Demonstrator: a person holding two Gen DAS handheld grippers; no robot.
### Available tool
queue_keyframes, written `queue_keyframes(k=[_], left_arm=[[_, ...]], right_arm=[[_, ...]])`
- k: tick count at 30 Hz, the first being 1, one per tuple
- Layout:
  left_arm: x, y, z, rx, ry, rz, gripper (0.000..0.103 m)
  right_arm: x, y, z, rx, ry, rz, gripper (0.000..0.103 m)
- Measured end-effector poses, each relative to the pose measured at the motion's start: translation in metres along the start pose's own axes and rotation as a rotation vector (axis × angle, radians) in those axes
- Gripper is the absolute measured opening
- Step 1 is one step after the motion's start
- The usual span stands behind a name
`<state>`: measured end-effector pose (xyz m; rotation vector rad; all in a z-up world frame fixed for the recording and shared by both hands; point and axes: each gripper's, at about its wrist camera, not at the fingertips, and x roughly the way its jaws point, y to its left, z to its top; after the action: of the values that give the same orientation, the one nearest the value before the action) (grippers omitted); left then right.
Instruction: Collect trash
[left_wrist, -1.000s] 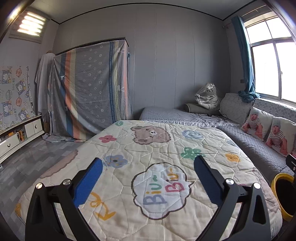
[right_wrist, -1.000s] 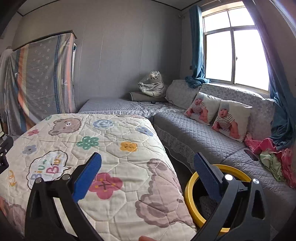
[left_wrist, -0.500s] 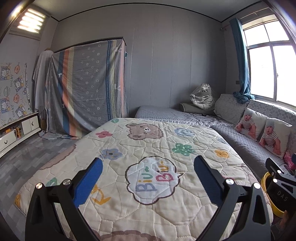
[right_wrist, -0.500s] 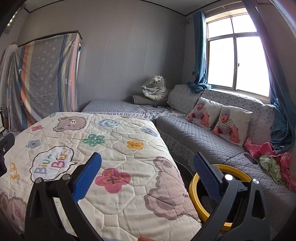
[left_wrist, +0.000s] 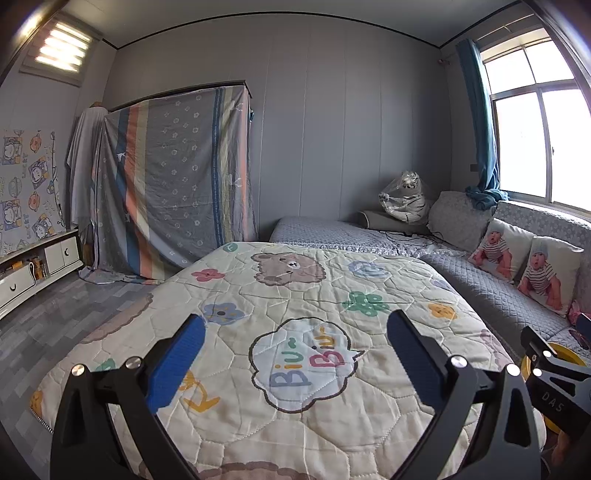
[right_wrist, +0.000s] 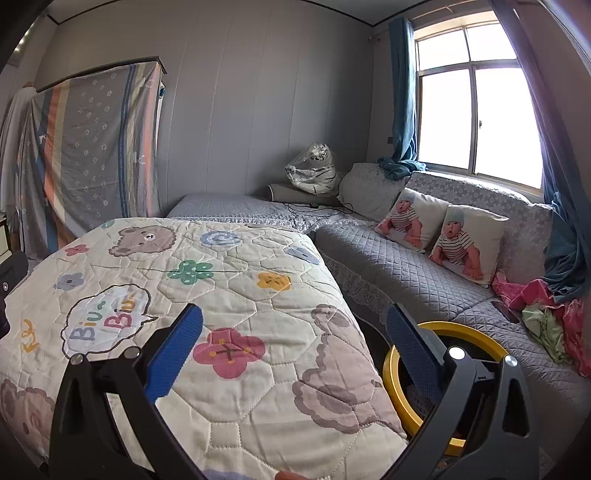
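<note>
Quilted bedcover (left_wrist: 295, 295) shows no visible trash, so both the left gripper (left_wrist: 295, 354) and right gripper (right_wrist: 293, 350) hover spread wide and empty, with the yellow-rimmed bin (right_wrist: 480, 332) waiting beside the bed, likely for collection.

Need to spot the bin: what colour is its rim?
Yellow, around a dark inside; the bin shows best in the right wrist view.
</note>
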<state>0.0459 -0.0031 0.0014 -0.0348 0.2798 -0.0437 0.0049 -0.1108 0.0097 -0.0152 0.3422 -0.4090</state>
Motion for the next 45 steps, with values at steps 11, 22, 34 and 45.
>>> queue_keyframes(k=[11, 22, 34, 45], left_arm=[[0.002, 0.0, -0.001, 0.001, 0.002, -0.005, 0.095], [0.004, 0.0, -0.003, -0.001, 0.009, -0.011, 0.095], [0.007, 0.001, -0.005, 0.0, 0.014, -0.018, 0.095], [0.012, 0.001, -0.007, 0.006, 0.018, -0.023, 0.095]], right_arm=[[0.004, -0.001, -0.004, 0.004, 0.019, 0.0, 0.095], [0.005, 0.0, -0.005, 0.003, 0.028, 0.011, 0.095], [0.006, 0.001, -0.006, 0.003, 0.033, 0.013, 0.095], [0.007, 0.0, -0.008, 0.003, 0.037, 0.014, 0.095]])
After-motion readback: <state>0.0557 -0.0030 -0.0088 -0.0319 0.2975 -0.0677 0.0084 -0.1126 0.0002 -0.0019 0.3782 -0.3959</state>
